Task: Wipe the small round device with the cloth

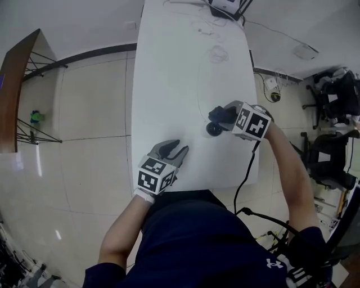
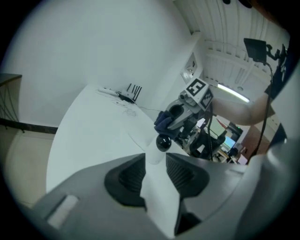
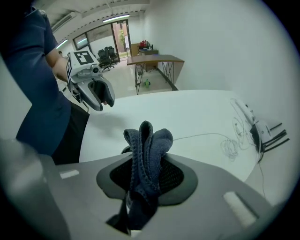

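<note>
The right claw [image 3: 147, 165] is clamped on a bunched dark blue cloth [image 3: 147, 139]. The cloth fills the gap between the jaws and protrudes past the tips as a folded wad. The left claw [image 2: 156, 165] stands partly spread with nothing between its jaws; only bare worktop shows through the gap. The small round device [image 1: 213, 129], a black ball-like unit, sits on the white worktop [image 1: 169, 84] near its right edge. It lies just below the cloth wad and between the two claws, with the left claw a short way off on the near side. In the left gripper view a sliver of space appears between cloth and device, so contact is not confirmed. Assessment: the cloth is secured and positioned over the device. Whether any wiping has been performed cannot be established, as no mark or residue is visible on the device. Remaining, as judged: lower the cloth onto the device and rub its surface; the free left claw is placed to steady it if required. The worktop is long and white, with a thin looped cable [image 1: 216, 53] and dark equipment [image 1: 228, 7] at the far end. Around it are a pale tiled floor [image 1: 90, 112], a wooden table [image 1: 17, 84] to the left and office chairs [image 1: 337, 95] to the right.
</note>
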Available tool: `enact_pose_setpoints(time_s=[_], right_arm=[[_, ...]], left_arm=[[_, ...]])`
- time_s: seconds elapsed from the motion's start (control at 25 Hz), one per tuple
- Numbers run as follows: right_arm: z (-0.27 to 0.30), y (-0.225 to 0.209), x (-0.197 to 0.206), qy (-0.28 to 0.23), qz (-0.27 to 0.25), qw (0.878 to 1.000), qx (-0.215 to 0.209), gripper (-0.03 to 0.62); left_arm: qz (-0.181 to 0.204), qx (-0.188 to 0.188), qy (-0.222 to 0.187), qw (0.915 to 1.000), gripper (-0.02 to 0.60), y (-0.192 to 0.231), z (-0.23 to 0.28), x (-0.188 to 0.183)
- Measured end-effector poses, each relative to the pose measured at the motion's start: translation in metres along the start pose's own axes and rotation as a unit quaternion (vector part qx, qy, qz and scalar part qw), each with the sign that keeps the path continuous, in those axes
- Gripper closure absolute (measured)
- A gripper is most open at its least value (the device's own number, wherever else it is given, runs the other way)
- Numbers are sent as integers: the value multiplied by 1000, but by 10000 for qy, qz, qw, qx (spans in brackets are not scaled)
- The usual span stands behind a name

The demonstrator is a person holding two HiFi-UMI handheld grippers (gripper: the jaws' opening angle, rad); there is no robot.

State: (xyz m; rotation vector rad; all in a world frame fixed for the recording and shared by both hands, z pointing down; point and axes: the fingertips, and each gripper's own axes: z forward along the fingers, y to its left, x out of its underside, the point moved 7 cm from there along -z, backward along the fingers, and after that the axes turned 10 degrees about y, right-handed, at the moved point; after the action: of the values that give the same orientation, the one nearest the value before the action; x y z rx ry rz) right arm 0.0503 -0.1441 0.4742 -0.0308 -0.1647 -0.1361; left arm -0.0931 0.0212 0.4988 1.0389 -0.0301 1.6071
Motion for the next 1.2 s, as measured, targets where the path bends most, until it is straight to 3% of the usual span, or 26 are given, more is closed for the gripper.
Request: enact_pose_setpoints(time_s=[0.48, 0.68, 0.8, 1.0, 1.2], right_arm=[[91, -58, 16, 143, 512, 9913, -1207, 479], [110, -58, 24, -536, 1340, 9808, -1310, 479], [76, -58, 39, -1184, 1977, 9701, -767, 479], [0, -12, 66, -1876, 2665, 9392, 1078, 477], [-28, 50, 44, -2048, 2394, 9048, 2866, 477]], left_arm=[[-912, -507, -227, 9943, 451, 23, -34, 37], [-894, -529, -119, 9945, 453, 26, -40, 37], [-806, -415, -52, 9959, 456, 27, -39, 30], [-454, 7, 185, 9988, 459, 15, -14, 9], [50, 462, 414, 9981, 459, -12, 6, -5]])
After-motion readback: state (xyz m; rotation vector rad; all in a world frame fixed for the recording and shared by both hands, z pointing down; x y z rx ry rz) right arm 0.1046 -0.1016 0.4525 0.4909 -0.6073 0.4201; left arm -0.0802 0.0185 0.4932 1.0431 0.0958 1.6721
